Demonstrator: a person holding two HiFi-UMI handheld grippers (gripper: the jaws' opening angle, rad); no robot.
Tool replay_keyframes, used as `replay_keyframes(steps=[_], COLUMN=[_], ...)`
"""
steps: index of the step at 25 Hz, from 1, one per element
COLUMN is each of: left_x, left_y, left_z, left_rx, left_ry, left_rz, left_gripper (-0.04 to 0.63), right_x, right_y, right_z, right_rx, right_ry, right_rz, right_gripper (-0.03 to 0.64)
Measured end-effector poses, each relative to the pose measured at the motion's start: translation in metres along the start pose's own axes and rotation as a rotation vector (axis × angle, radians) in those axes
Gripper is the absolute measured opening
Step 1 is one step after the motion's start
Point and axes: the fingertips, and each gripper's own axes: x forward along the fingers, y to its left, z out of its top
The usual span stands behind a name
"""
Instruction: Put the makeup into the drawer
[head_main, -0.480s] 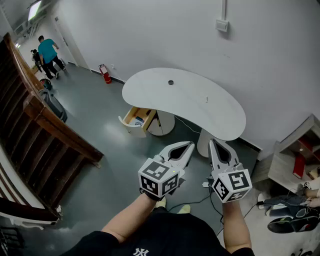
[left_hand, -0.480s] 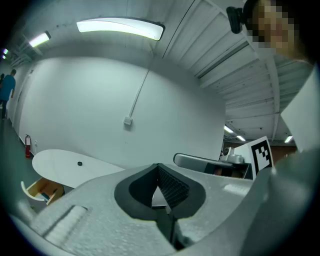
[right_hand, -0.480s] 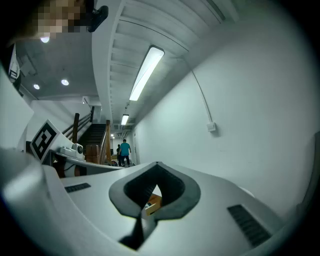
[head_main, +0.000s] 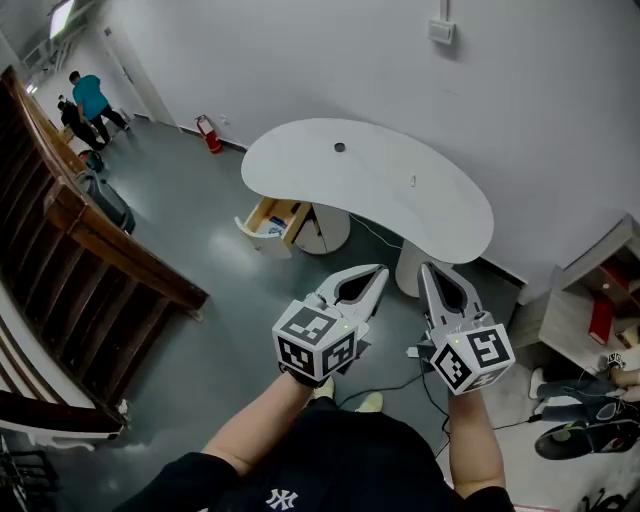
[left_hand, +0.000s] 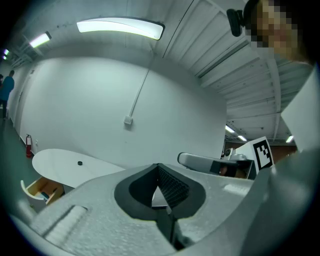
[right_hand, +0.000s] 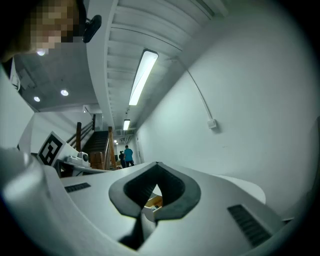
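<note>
**Both grippers clenched on nothing, well short of the table**

We carry the grey left gripper (head_main: 376, 272) and grey right gripper (head_main: 427, 272) side by side, jaws pressed together and empty, likely because nothing is within reach. The open wooden drawer (head_main: 268, 216) juts from under the white kidney-shaped table (head_main: 445, 215), well apart from us. We cannot pick out the makeup: a small dark round dot (head_main: 340, 147) and a pale speck (head_main: 412, 181) on the top are too small to name, and the drawer's contents are unclear.
</note>
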Motion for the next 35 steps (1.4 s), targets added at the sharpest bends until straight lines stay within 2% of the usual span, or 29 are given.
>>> replay_keyframes(steps=[9,18,23,35], left_x=[0.009,0.029,0.051,0.115], left_y=[0.016,0.046,0.077,0.186], left_z=[0.007,0.006,0.011,0.026], left_rx=[-0.001,-0.01,-0.003,0.034], left_ry=[-0.011,-0.006,-0.014,0.007], left_rz=[0.071,0.067,0.034,-0.029], left_gripper=[0.008,0.008,0.008,0.008], right_x=[0.003,0.038,0.076,0.193], right_y=[-0.027,-0.042,-0.051,-0.084], right_z=[0.003,-0.01,-0.017,-0.035], right_rx=[0.069,0.091,0.079,0.076], right_ry=[-0.024,-0.006,0.014,0.068], right_rz=[0.018,0.012,-0.019,-0.107], right_gripper=[0.015,0.015,0.015,0.015])
